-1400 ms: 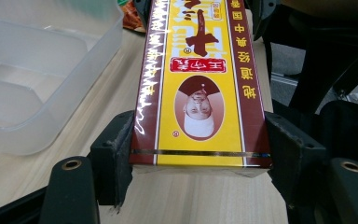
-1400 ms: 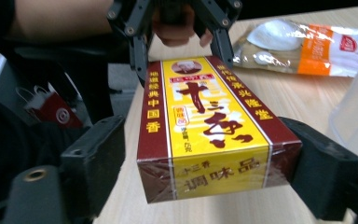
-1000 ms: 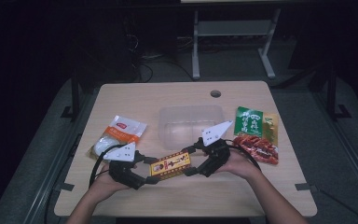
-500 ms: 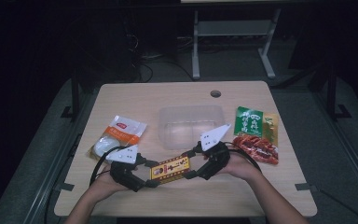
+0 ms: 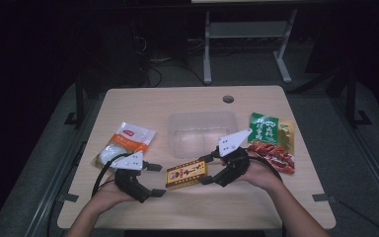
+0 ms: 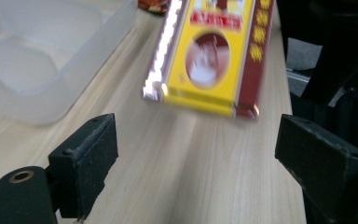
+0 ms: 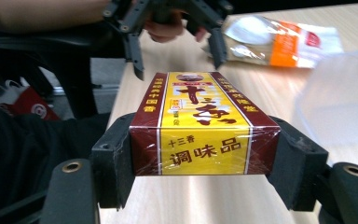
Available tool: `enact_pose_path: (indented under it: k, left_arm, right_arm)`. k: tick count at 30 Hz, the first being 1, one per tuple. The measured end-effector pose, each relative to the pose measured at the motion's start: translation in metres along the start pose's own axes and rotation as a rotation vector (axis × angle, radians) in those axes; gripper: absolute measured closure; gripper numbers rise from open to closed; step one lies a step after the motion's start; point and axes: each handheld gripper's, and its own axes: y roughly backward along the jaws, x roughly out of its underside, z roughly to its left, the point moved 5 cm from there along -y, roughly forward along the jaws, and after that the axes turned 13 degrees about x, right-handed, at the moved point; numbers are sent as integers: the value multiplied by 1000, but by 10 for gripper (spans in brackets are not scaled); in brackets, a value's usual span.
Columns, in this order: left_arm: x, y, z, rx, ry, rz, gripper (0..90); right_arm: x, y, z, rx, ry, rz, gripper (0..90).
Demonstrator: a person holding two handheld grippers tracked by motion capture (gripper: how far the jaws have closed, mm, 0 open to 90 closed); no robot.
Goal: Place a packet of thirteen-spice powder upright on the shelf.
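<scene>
The yellow and dark-red cardboard seasoning box wrapped in clear film [image 5: 187,174] sits near the table's front edge, at 6 o'clock from the clear plastic rectangular container [image 5: 202,132]. The right gripper [image 5: 211,169] clamps one short end of it; in the right gripper view both black pads press flat against the box's 2 long sides [image 7: 204,140].

The left gripper [image 5: 158,178] has just been opening its jaws, and they now stand wide with nothing between them; in the left gripper view the box's other end [image 6: 209,56] lies beyond the tips, clear of both pads.

With only 1 gripper carrying it, by one end, the box could sag or twist at the far end, and the slick film could let it slide out between the pads if the grip eases. Swinging it toward the container, its free end could catch the near rim and push the light tub across the light wooden table [image 5: 143,103].

At 9 o'clock from the container lies a white and orange plastic food bag [image 5: 126,143]; at 3 o'clock lie a green snack packet [image 5: 265,127] and a red packet [image 5: 276,157], which a wide swing of the right hand could brush.
</scene>
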Motion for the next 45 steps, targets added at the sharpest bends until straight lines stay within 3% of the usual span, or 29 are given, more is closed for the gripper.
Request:
enact_pose_path:
  k: [7,11,13,30,40,45]
  left_arm:
    - [16,-4,-5,-78,68,49,127]
    - [22,-6,-4,-107,65,82,128]
    - [23,-7,-2,-113,77,80,129]
    - [23,-4,2,-137,72,60,136]
    - [25,-4,2,-132,69,64,136]
    - [25,-3,2,-129,69,57,136]
  right_arm:
    - [0,13,-11,88,-11,27,319]
    - [-1,16,-19,112,-19,11,318]
    - [-1,17,-22,124,-18,31,319]
    - [-23,22,-58,233,-26,52,319]
    - [-41,15,-81,295,-16,101,319]
    - [-44,10,-95,301,-28,107,319]
